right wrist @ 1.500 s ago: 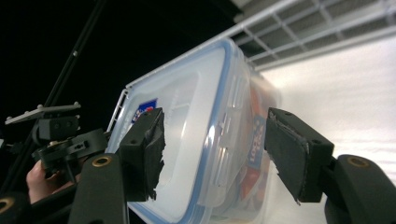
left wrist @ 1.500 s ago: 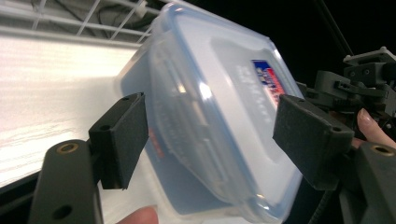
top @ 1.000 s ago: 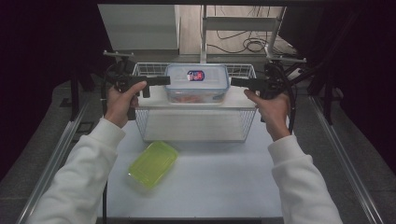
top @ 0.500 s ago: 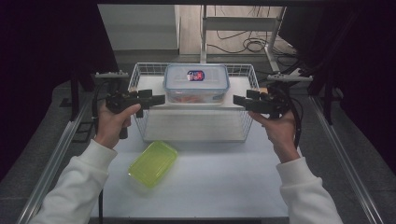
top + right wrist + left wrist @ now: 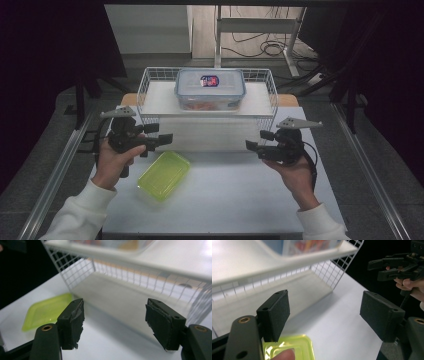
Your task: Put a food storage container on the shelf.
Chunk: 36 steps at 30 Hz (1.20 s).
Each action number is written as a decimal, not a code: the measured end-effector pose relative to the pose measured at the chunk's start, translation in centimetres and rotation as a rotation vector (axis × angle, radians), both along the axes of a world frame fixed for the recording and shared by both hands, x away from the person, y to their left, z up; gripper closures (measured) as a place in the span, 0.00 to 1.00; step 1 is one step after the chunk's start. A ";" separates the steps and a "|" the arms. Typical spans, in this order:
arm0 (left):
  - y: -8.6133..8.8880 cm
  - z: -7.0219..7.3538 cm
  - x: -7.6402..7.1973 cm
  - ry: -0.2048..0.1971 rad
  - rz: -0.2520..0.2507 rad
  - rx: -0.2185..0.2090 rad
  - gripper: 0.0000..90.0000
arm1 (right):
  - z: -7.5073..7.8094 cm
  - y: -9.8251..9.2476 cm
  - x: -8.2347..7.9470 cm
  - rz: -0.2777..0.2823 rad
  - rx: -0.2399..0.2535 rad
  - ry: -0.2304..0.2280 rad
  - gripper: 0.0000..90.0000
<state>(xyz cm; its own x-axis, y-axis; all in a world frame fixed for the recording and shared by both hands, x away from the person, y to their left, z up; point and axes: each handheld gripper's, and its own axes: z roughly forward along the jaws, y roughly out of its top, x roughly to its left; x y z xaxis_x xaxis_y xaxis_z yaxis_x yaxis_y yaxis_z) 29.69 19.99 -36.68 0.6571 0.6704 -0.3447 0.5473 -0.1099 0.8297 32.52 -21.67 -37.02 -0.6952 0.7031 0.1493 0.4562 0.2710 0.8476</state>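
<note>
A clear lidded container (image 5: 210,89) with reddish contents stands on the upper white shelf of a wire rack (image 5: 144,87). On the table in front of it, left of centre, lies a lime-green lid (image 5: 164,175). My left gripper (image 5: 162,136) hovers above that lid, open and empty, pointing right. In the left gripper view its jaws (image 5: 324,315) stand wide apart over the green lid (image 5: 294,350). My right gripper (image 5: 255,141) points left at the rack's front right. Its jaws (image 5: 115,322) have just been opening, with nothing between them.
The white table (image 5: 235,200) runs between two metal rails, with dark floor on both sides. The rack's mesh wall (image 5: 75,267) and lower shelf (image 5: 294,290) lie just ahead of both grippers. My right gripper (image 5: 392,266) appears far off in the left gripper view.
Both hands have come back toward me and down, away from the sides of the clear container. The container stays on the shelf. The green lid has not moved.
</note>
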 end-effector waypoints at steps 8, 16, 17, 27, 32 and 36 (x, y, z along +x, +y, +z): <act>-0.5 -3.9 -2.3 0.039 -0.009 0.090 0.26 | -3.5 -0.3 -1.4 0.046 -0.012 0.077 0.30; -1.2 -6.9 -3.6 0.093 -0.022 0.170 0.26 | -6.0 -1.3 -2.3 0.046 -0.036 0.099 0.26; -1.2 -7.2 -3.7 0.095 -0.020 0.182 0.26 | -6.3 -1.4 -2.4 0.046 -0.037 0.096 0.25; -1.2 -8.9 -4.6 0.141 -0.016 0.259 0.27 | -7.9 -2.4 -2.7 0.034 -0.033 0.164 0.24; -1.2 -9.1 -4.6 0.149 -0.008 0.276 0.28 | -8.2 -2.3 -2.7 0.035 -0.069 0.190 0.24; -1.1 -8.8 -4.7 0.134 0.003 0.293 0.27 | -8.0 -2.1 -2.8 0.045 -0.066 0.194 0.23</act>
<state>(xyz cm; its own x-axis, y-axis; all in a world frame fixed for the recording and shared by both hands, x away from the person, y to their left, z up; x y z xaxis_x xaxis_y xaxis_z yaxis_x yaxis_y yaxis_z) 25.02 18.92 -45.51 0.6166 0.7559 -0.2200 0.6503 -0.3315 0.6836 29.73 -23.82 -45.05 -0.6890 0.6845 0.2381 0.5955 0.3474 0.7244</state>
